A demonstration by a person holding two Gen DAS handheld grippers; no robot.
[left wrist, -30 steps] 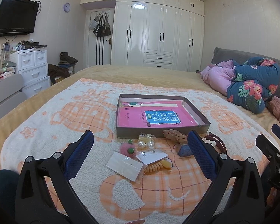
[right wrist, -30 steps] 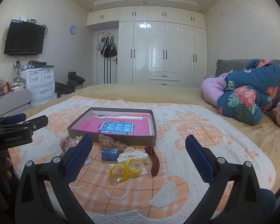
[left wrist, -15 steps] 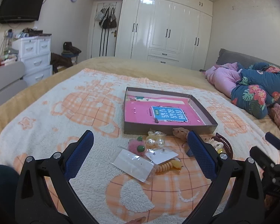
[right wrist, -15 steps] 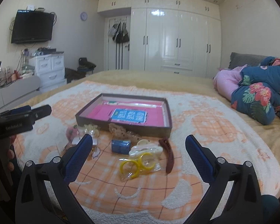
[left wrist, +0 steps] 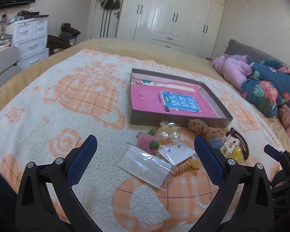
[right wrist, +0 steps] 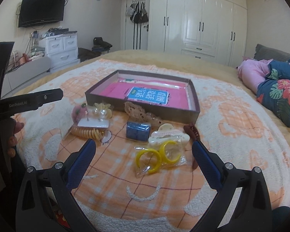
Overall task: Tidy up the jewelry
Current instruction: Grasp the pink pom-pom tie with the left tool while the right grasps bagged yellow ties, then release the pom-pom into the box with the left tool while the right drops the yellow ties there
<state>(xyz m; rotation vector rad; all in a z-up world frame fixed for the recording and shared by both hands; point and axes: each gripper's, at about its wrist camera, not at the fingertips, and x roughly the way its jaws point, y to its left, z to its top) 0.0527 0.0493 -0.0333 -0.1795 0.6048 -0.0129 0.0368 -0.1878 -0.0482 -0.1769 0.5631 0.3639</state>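
Tools [left wrist: 145,150] [right wrist: 144,152] open — box [right wrist: 98,94] w/ pink book [right wrist: 150,94].

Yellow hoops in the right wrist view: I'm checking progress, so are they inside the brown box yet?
No, the bagged yellow hoops lie on the blanket, nearer the camera than the brown box.

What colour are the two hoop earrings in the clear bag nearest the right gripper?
Bright yellow hoop earrings; clearest in the right wrist view.

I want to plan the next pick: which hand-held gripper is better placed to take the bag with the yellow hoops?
Right. The right hand-held gripper is open and the yellow hoops bag lies between its fingers. For the left hand-held gripper, also open, this bag shows only partly, beyond its right finger.
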